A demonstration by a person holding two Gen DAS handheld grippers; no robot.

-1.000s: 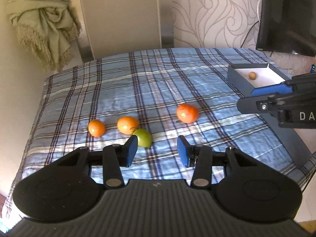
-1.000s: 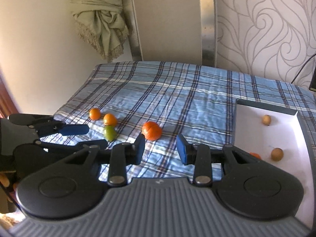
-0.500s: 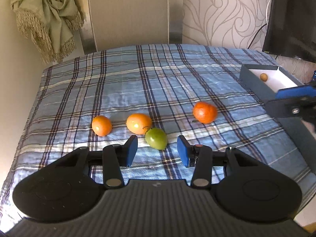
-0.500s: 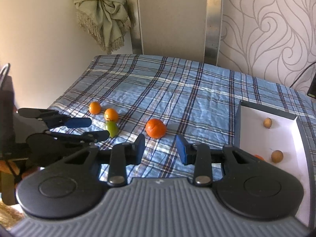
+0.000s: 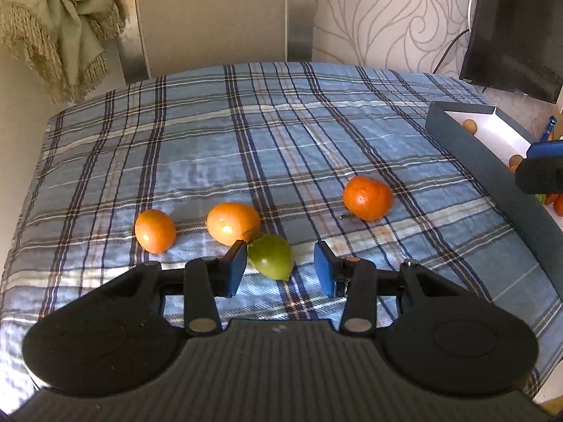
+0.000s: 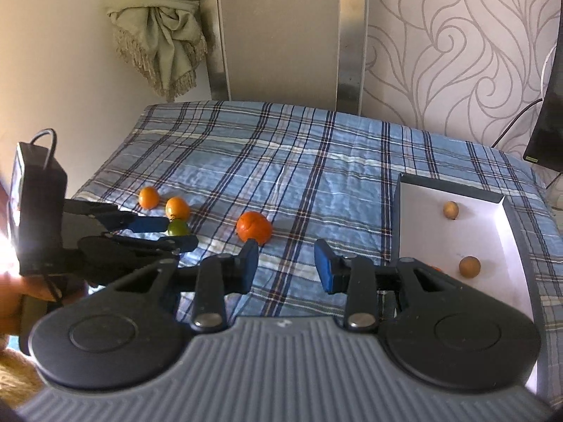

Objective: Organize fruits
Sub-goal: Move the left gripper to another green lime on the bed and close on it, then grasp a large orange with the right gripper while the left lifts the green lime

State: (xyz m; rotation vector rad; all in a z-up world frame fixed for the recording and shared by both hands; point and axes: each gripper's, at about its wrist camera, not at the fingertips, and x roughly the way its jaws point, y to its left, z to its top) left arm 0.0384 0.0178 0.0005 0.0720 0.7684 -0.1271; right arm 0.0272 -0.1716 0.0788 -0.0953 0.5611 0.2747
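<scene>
Several fruits lie on the blue plaid cloth: a green fruit (image 5: pixel 271 261), two small oranges (image 5: pixel 155 230) (image 5: pixel 233 222) and a larger mandarin (image 5: pixel 367 197). My left gripper (image 5: pixel 279 269) is open, its jaws on either side of the green fruit, which sits near the left pad. My right gripper (image 6: pixel 285 269) is open and empty, above the cloth just short of the mandarin (image 6: pixel 254 227). The left gripper (image 6: pixel 174 232) shows in the right wrist view at the green fruit (image 6: pixel 177 227).
A dark box with a white inside (image 6: pixel 499 242) stands at the right and holds two brown round fruits (image 6: pixel 469 266) (image 6: pixel 450 209) and orange ones. A dark screen (image 5: pixel 517 31) hangs at the back right. A beige cloth (image 5: pixel 59 24) hangs at the back left.
My left gripper has moved forward and right, so the green fruit now sits between its open jaws. My right gripper has drawn back and risen a little.
</scene>
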